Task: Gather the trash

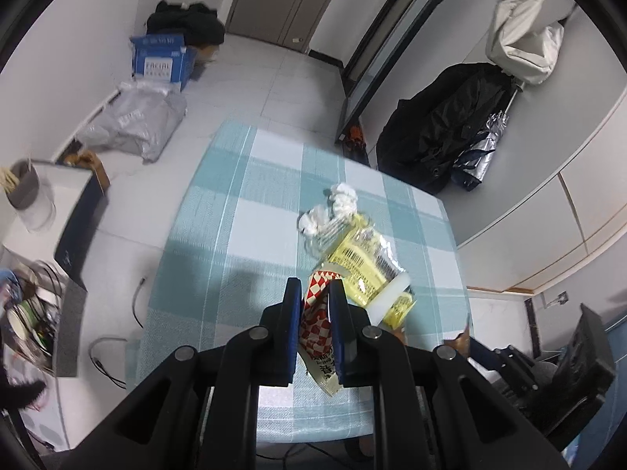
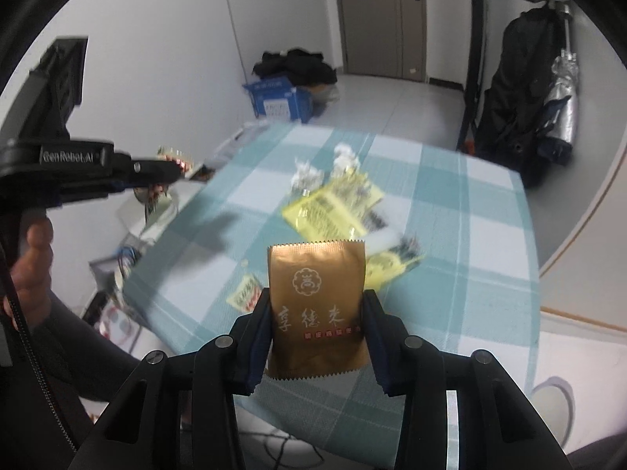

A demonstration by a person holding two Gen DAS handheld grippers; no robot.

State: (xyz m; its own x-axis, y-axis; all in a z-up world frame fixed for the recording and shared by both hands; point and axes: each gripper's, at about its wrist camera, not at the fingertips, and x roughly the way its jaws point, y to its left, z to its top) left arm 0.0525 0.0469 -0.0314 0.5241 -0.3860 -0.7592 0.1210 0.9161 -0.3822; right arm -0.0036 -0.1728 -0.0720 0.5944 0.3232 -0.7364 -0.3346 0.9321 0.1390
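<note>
Trash lay scattered over a table covered in a blue-and-white checked cloth (image 1: pixel 235 203), and each gripper already had a piece of it.

Taken left to right, the left wrist view showed the floor beside the table first: a grey cup with sticks (image 1: pixel 21 188) on a white unit, a clear plastic bag (image 1: pixel 133 125) and a blue carton (image 1: pixel 162 60) against the wall. On the cloth sat two crumpled white tissues (image 1: pixel 333 207) touching a yellow wrapper (image 1: pixel 364 262), with a pale tube-like piece lying across the wrapper's near end. The left gripper (image 1: pixel 315 297) had its jaws drawn nearly together, pinching a red-and-white checkered wrapper (image 1: pixel 317 329) that hung down between the blue pads. Farther right, a black bag (image 1: pixel 443 133) leaned against the wall.

In the right wrist view, the left gripper's black body came in from the left edge, carried by a hand (image 2: pixel 31 266). The checked cloth (image 2: pixel 470 235) filled the middle, with the tissues (image 2: pixel 345 156) and the yellow wrapper (image 2: pixel 333 203) blurred on it, and a small yellow scrap (image 2: pixel 245 293) lay near the front edge. The right gripper (image 2: pixel 317 313) stood partly open, its pads pressed against the two side edges of a flat gold sachet (image 2: pixel 317 305), which was held upright above the cloth.
</note>
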